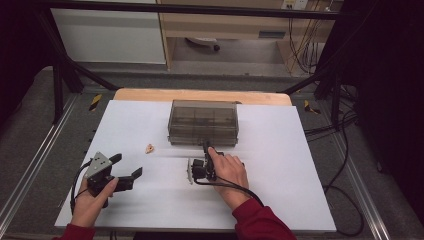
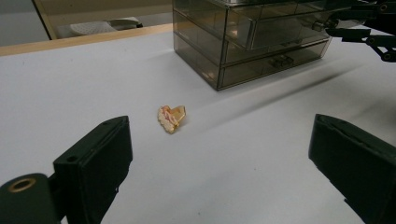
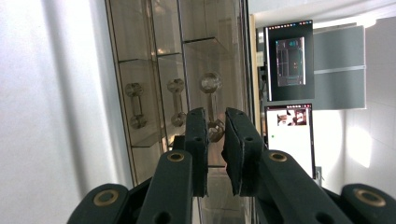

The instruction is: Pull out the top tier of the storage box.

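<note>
Clearly the step in hand is opening a drawer of the smoky translucent drawer box (image 1: 203, 122), which stands toward the far middle of the white table (image 1: 300, 200). The right gripper (image 1: 205, 145), turned on its side, has its jaws drawn nearly together right at the box front; in the right gripper view they (image 3: 215, 135) close around the lower end of the top drawer's clear handle (image 3: 211, 100), with only a narrow gap between the pads, so it looks like a pinch on that handle, though actual contact is hard to confirm. In the left gripper view the top drawer (image 2: 285, 29) appears to stand slightly proud of the box front, which suggests the pull is under way rather than finished. The left gripper (image 1: 127, 167) rests well apart at the table's near left, its jaws spread wide with nothing between them; ahead of it lies a small cream and orange trinket (image 2: 171, 117) on the bare table, between that gripper and the box. My judgement is that the next move calls for a straight, level pull toward the person, keeping the grip firm so the smooth handle does not slip and the light box does not drag along; the left gripper could then pick up the trinket for the opened drawer.
</note>
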`<action>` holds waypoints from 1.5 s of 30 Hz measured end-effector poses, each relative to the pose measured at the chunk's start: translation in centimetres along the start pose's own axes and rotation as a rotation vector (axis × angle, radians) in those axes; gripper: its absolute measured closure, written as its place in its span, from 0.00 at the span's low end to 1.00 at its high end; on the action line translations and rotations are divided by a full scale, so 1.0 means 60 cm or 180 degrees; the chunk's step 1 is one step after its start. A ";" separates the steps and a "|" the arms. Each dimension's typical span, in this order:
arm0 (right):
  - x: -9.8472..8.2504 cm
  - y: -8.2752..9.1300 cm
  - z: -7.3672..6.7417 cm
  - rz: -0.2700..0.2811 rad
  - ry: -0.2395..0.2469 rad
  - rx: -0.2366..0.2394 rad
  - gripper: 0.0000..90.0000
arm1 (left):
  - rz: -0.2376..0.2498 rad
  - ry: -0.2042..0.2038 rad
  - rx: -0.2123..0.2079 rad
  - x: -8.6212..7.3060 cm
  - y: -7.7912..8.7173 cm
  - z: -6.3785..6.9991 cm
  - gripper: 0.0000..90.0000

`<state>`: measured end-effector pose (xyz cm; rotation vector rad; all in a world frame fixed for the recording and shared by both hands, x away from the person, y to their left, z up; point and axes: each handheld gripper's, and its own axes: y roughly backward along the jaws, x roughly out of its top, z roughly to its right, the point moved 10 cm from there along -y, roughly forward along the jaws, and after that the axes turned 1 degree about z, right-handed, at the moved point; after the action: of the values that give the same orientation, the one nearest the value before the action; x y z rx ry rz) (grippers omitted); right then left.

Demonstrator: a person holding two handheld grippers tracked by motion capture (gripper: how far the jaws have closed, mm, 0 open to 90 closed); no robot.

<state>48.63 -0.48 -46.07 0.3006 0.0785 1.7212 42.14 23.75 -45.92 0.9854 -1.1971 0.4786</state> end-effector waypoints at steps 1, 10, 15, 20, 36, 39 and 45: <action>-0.002 0.001 0.000 0.0004 0.0003 0.0017 0.89 | 0.0001 0.0001 0.0000 0.000 0.000 0.000 0.07; 0.001 0.003 0.000 0.0028 -0.0077 0.0055 0.89 | -0.0001 0.0003 0.0004 0.000 -0.001 0.000 0.07; -0.001 0.002 0.000 0.0035 -0.0063 0.0052 0.88 | -0.0001 0.0003 -0.0001 0.000 -0.001 0.001 0.07; 0.001 0.009 -0.003 0.0088 -0.0268 0.0173 0.69 | -0.0022 -0.0007 -0.0014 -0.002 -0.002 0.001 0.07; -0.037 0.034 0.021 0.0271 -0.1430 0.1004 0.22 | -0.0054 -0.0027 -0.0025 -0.004 -0.003 0.003 0.07; -0.049 0.033 0.031 0.0297 -0.1600 0.1134 0.19 | -0.0055 -0.0025 -0.0025 -0.005 -0.003 0.003 0.07; -0.063 0.029 0.049 0.0390 -0.1783 0.1369 0.15 | -0.0063 -0.0024 -0.0023 -0.005 -0.004 0.003 0.07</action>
<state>48.18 -4.80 -43.43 1.1126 0.0178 1.6710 42.09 23.52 -46.29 0.9928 -1.1942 0.4552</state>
